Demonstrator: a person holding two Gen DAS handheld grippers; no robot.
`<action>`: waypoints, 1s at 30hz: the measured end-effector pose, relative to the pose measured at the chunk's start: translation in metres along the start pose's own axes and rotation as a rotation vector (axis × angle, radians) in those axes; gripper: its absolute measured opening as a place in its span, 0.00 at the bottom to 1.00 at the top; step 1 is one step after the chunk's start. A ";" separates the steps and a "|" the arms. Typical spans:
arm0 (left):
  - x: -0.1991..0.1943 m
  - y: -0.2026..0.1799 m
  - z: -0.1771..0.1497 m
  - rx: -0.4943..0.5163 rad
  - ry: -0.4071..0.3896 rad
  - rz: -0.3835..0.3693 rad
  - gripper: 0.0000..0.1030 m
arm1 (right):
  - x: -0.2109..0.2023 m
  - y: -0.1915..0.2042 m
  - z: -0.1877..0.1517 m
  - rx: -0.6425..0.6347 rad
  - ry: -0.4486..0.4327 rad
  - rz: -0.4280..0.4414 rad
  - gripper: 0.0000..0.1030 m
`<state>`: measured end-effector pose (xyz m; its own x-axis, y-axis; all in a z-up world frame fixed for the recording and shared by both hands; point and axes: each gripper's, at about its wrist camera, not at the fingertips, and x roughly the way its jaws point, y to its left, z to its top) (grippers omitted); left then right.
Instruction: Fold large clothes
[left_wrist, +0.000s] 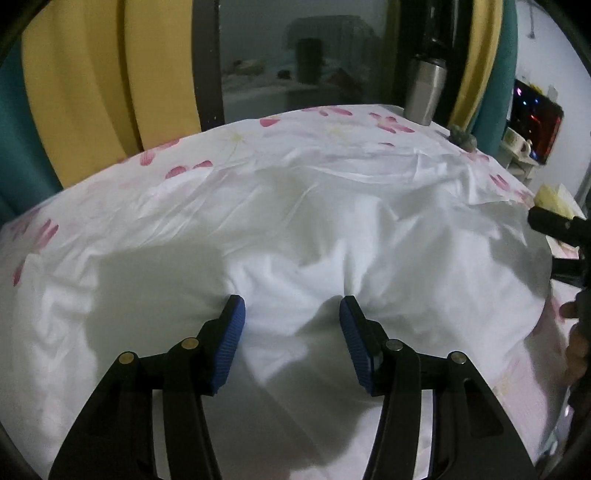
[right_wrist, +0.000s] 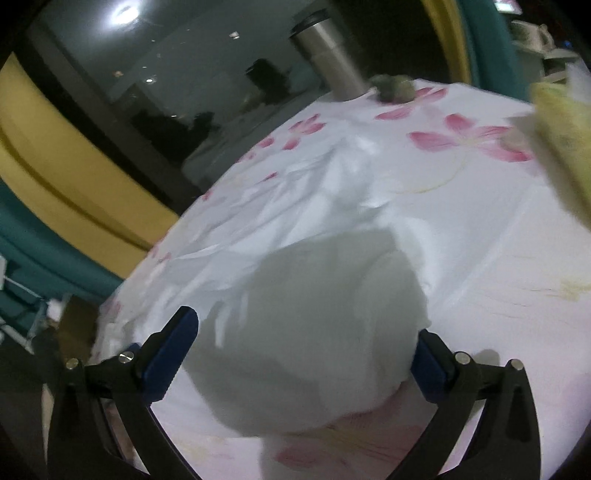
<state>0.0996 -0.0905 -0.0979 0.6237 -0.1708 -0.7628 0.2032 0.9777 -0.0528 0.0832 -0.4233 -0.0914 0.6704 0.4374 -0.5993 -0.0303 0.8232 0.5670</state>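
A big white garment (left_wrist: 295, 229) lies rumpled over a table covered by a sheet with pink flowers (left_wrist: 177, 170). My left gripper (left_wrist: 291, 306) is low on its near side, blue pads pressed against a thick bunch of the white cloth that fills the gap between them. In the right wrist view a rounded, folded end of the garment (right_wrist: 325, 295) lies between the wide-spread jaws of my right gripper (right_wrist: 306, 325), which is open and holds nothing. Part of the right gripper's black body (left_wrist: 554, 225) and a hand (left_wrist: 576, 343) show at the left view's right edge.
A steel tumbler (left_wrist: 424, 92) (right_wrist: 332, 55) and a small grey-green lump (left_wrist: 461, 138) (right_wrist: 393, 88) stand at the table's far edge. A yellow object (left_wrist: 554, 199) (right_wrist: 561, 147) sits at the right edge. Yellow and teal curtains (left_wrist: 92, 92) and a dark window lie behind.
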 end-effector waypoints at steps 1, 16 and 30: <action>0.000 0.001 0.001 -0.009 0.003 -0.002 0.54 | 0.006 0.005 0.000 -0.009 0.003 0.019 1.00; -0.005 0.002 0.003 0.012 -0.008 0.024 0.54 | 0.018 0.082 0.008 -0.240 -0.028 0.069 0.14; -0.069 0.114 0.004 -0.153 -0.113 0.110 0.54 | 0.006 0.186 0.013 -0.489 -0.078 0.105 0.14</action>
<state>0.0830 0.0320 -0.0489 0.7185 -0.0665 -0.6923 0.0180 0.9969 -0.0771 0.0917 -0.2721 0.0179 0.6978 0.5139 -0.4989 -0.4315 0.8576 0.2798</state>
